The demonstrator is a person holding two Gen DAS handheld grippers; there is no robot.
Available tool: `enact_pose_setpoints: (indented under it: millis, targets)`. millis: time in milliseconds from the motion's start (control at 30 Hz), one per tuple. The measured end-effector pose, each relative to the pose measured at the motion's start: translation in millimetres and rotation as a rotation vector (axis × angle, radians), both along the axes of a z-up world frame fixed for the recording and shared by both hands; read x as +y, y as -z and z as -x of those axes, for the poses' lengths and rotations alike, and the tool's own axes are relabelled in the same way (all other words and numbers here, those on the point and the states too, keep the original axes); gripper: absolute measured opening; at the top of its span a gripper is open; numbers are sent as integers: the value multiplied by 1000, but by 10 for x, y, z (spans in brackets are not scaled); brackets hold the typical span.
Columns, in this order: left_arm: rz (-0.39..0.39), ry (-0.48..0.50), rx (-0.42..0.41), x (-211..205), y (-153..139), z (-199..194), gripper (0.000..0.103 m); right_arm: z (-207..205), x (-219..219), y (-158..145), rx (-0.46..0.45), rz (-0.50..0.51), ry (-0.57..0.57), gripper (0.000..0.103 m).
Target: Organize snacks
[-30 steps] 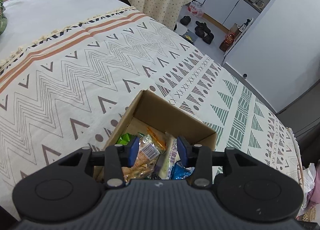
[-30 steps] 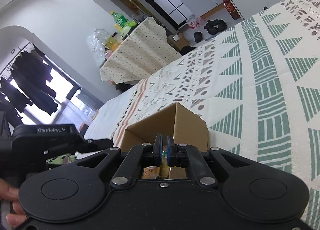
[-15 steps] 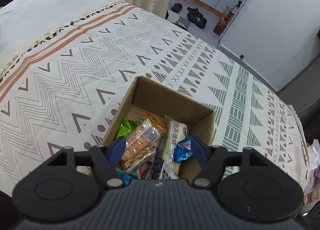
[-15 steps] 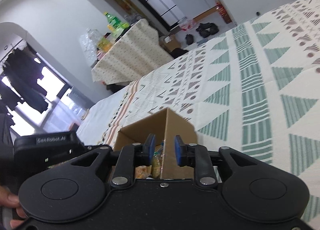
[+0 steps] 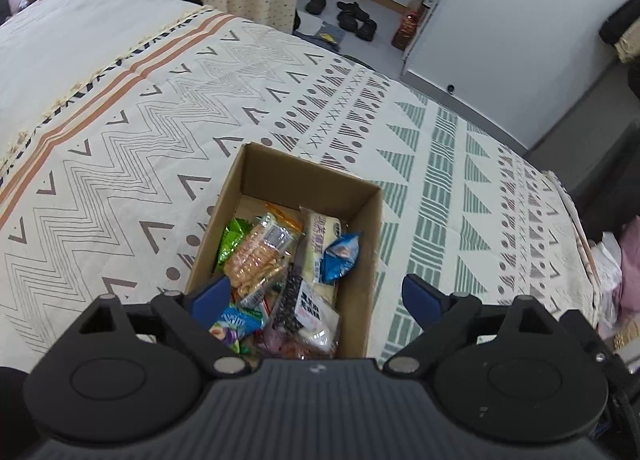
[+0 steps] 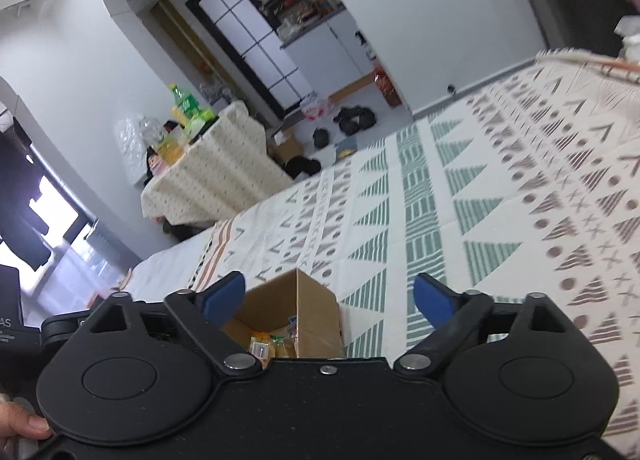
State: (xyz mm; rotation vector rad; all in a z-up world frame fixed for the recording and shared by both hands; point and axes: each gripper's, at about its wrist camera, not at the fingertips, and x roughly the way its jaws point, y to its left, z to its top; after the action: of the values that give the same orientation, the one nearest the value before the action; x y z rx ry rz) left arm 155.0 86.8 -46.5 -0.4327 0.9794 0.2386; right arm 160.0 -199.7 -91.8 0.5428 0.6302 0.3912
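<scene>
I had the left gripper (image 5: 316, 294) poised over the near end of the cardboard box (image 5: 256, 179), its blue-padded jaws spread wide and holding nothing. The box sat open-topped on the patterned bedspread (image 5: 120, 131), and everything else I placed from it. It was a plain brown carton, longer than wide, its long axis running from my left gripper away toward the far side of the bed, angled slightly to the right. Inside lay a loose heap of snacks: a clear pack of crackers (image 5: 260, 248) near the middle, lying roughly along the box's length; a green foil packet (image 5: 231, 238) against the left wall; a pale wrapped bar (image 5: 320, 236) pointing toward the far wall; a blue packet (image 5: 340, 252) by the right wall; and a black-and-white speckled pack (image 5: 294, 296) toward the near end. The far end of the box floor was bare cardboard.

From the right gripper (image 6: 330, 298), jaws likewise wide apart and empty, I saw one corner of the box (image 6: 308, 300) pointing up at the camera, with a few wrappers (image 6: 276, 342) showing inside. Beyond the box, past the bed's edge, stood a table draped in a dotted cloth (image 6: 208, 167).
</scene>
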Motion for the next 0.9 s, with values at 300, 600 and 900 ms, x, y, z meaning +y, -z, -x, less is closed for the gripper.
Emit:
enact_pose_setpoints:
  millis: [300,600,900]
  targets:
    - [-5,59,-17,-113,-192,274,101,317,-117,-222,-22,65,39,103]
    - [-41,142,-64,-204,-427,522,103,547,-188,-391,-33,104,50,103]
    - [-88,190,-101,-268,-551,782,103,798,-214,-557,-55,145,50,103]
